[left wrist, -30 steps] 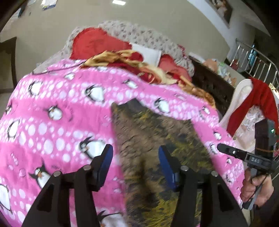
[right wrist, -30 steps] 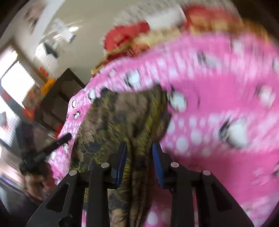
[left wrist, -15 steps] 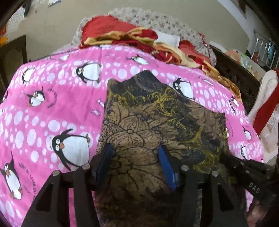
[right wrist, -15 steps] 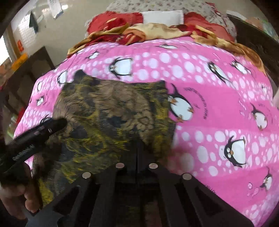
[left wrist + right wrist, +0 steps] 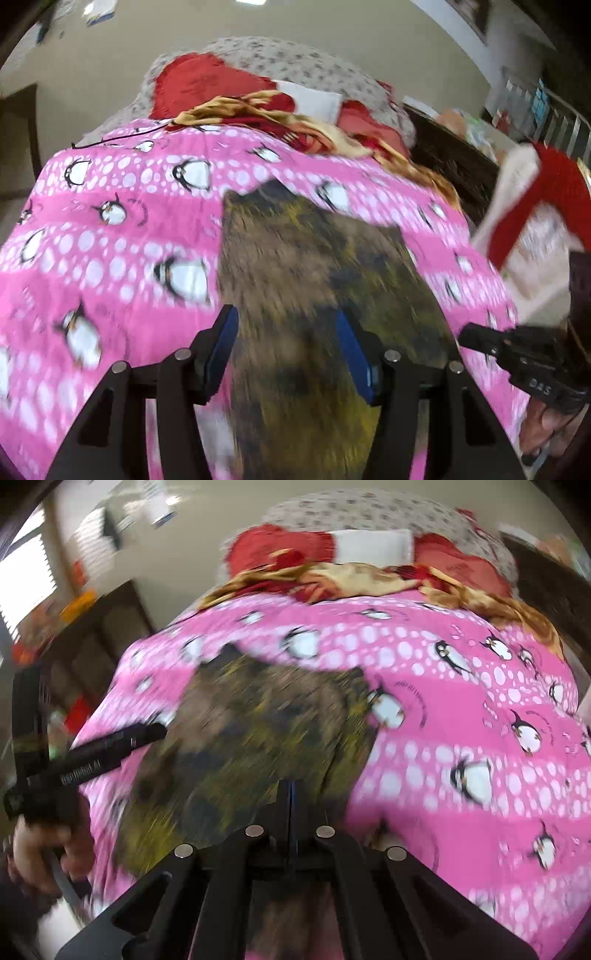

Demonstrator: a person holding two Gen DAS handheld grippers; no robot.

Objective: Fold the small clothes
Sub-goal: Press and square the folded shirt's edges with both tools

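Unclear: both views motion-blurred; I cannot tell if the right pads pinch cloth.
Surface: pink penguin-print blanket (image 5: 110, 240) on a bed; red-and-gold bedding (image 5: 351, 576) heaped behind.
Garment: dark brown-and-yellow patterned cloth (image 5: 314, 280) lies spread on the blanket.
Left gripper (image 5: 288, 350): jaws apart, above the cloth, gripping nothing.
Right gripper (image 5: 291, 801): jaws fully closed at the cloth's near edge.

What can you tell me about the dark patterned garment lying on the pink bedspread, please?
The dark patterned garment is thin cloth, brown-black with a yellow-olive print, blurred here. It lies spread mostly flat on the pink penguin bedspread, its near end running under both cameras. The left tongs stand open over it; the right tongs are shut at its near edge, though whether they pinch cloth is unclear.
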